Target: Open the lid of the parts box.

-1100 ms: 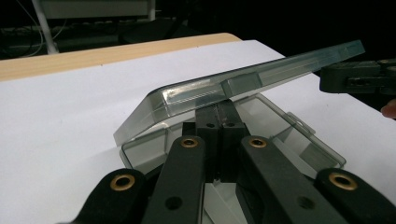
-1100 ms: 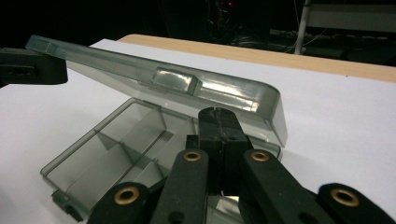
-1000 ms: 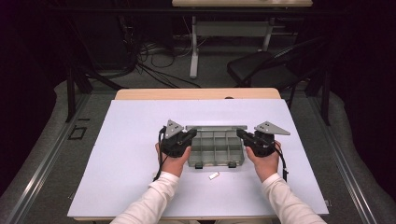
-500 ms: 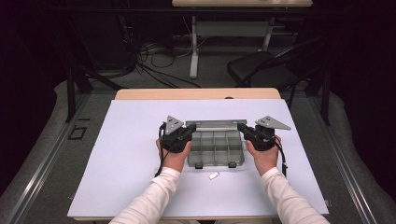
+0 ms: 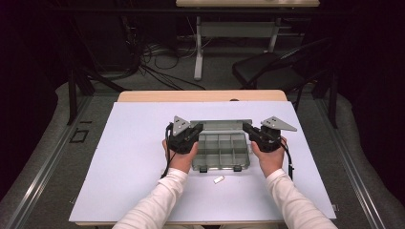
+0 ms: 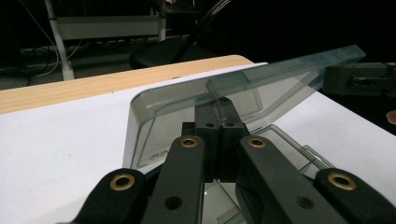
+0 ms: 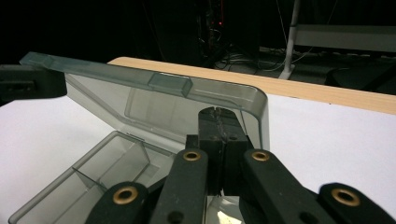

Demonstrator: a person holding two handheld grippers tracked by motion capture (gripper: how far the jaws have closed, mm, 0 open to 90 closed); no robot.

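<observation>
2 grippers, left [image 5: 195, 130] and right [image 5: 249, 130], fingers clenched with nothing between them, prop the box [image 5: 221, 151] lid [image 6: 243, 93]; push evenly at both corners so it swings without twisting.

One compartment box [image 5: 222, 150], two claws [image 5: 192, 135] [image 5: 251, 132], and one small white piece [image 5: 218, 180], possibly a clip.

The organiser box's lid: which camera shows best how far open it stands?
The right gripper view: the clear lid stands tilted above the compartments, its whole front edge visible. The left gripper view shows the lid from the other end, partly behind that hand-held gripper's shut jaws. The high view shows the lid only edge-on from above.
</observation>
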